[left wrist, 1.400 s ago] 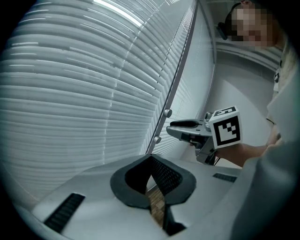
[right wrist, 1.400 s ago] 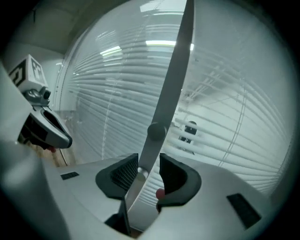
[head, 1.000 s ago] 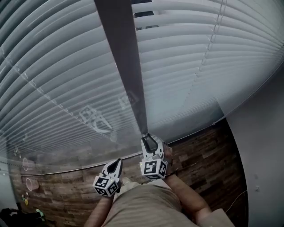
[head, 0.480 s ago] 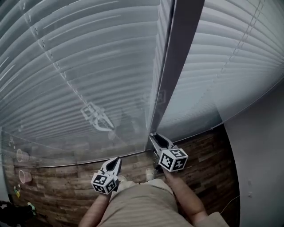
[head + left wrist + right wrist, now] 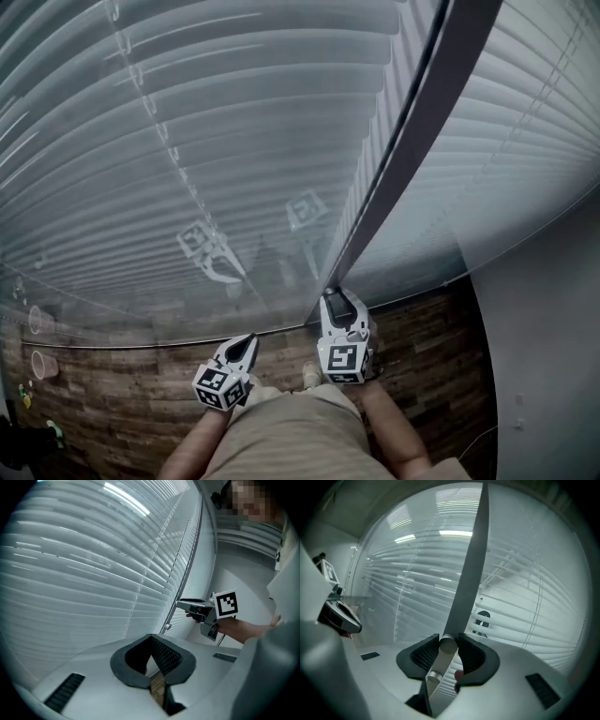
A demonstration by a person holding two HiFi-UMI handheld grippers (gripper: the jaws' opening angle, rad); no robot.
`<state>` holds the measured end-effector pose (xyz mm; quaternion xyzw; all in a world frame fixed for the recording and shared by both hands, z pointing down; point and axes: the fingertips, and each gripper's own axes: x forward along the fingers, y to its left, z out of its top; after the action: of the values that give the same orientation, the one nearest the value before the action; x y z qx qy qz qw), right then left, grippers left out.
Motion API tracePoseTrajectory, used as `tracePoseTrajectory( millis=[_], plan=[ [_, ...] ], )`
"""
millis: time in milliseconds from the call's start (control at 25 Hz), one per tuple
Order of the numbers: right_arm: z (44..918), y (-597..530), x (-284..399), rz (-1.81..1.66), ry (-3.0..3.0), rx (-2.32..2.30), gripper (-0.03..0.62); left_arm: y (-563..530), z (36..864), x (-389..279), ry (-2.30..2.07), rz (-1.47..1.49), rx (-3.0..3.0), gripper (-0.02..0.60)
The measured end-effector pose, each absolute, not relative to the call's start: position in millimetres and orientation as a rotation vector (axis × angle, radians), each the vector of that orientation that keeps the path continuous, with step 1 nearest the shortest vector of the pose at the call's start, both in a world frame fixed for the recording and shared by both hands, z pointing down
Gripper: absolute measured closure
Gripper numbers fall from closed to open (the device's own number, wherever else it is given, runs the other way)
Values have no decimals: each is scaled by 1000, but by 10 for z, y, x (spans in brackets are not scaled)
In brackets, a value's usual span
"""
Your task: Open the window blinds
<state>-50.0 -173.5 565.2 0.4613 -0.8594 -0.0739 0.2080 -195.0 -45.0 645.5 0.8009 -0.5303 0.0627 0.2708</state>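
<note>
Right-hand tongs (image 5: pixel 336 294) are clamped round the lower end of the wand (image 5: pixel 380 187), the grey rod that hangs in front of the window blinds (image 5: pixel 187 141). In the right gripper view the rod's rounded tip sits squarely between the two dark pads, which lie against it on either side. Those jaws have just been easing a little wider with the wand between them. From the grip, the wand runs up and away along the line where the left run of slats ends and another run begins to its right.

The left-hand tongs (image 5: pixel 246 343) are clenched on nothing: in the left gripper view the pads meet at their tips. They point at the slats and sit lower than the other pair and off to its left, apart from the wand.

The slats are turned flat and overlap, so nothing shows through them. Faint reflections of the marker cubes float over the slats just above the two tools.

Below the bottom edge of the blinds lies a wood-patterned floor (image 5: pixel 141 394), and a plain grey wall (image 5: pixel 548 328) stands at the right. The person's bare forearms reach forward to both tools.
</note>
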Motion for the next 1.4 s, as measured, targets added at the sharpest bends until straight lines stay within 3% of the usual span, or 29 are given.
tracePoseTrajectory(
  millis=[120, 280, 360, 520, 640, 720, 840, 960, 1160, 1240, 1320, 1400],
  plan=[
    [5670, -1760, -461, -49, -2450, 1304, 465, -463, 6434, -1953, -1429, 167, 2155, 569],
    [5731, -1841, -344, 795, -2628, 1293, 467, -449, 6461, -1970, -1420, 169, 2155, 569],
    [5732, -1856, -337, 937, -2639, 1272, 467, -447, 6469, -1970, -1413, 171, 2157, 569],
    [5689, -1851, -358, 690, -2650, 1268, 465, -469, 6462, -1959, -1404, 171, 2165, 569],
    [5636, -1799, -354, 249, -2577, 1289, 413, -439, 6461, -1969, -1401, 178, 2162, 569],
    [5600, -1755, -410, -14, -2511, 1269, 413, -418, 6466, -1989, -1401, 186, 2159, 569],
    [5618, -1717, -518, -219, -2451, 1242, 476, -405, 6518, -2003, -1404, 192, 2158, 569],
    [5747, -1742, -485, -35, -2487, 1298, 487, -405, 6616, -2004, -1406, 189, 2156, 569],
    [5703, -1899, -283, 1000, -2638, 1286, 490, -426, 6522, -1950, -1393, 190, 2161, 569],
    [5648, -1889, -306, 957, -2662, 1246, 488, -418, 6496, -1920, -1383, 193, 2166, 569],
    [5587, -1853, -358, 615, -2665, 1255, 487, -423, 6496, -1889, -1372, 197, 2174, 569],
    [5528, -1799, -416, 271, -2617, 1257, 437, -436, 6485, -1867, -1367, 199, 2181, 569]
  ],
)
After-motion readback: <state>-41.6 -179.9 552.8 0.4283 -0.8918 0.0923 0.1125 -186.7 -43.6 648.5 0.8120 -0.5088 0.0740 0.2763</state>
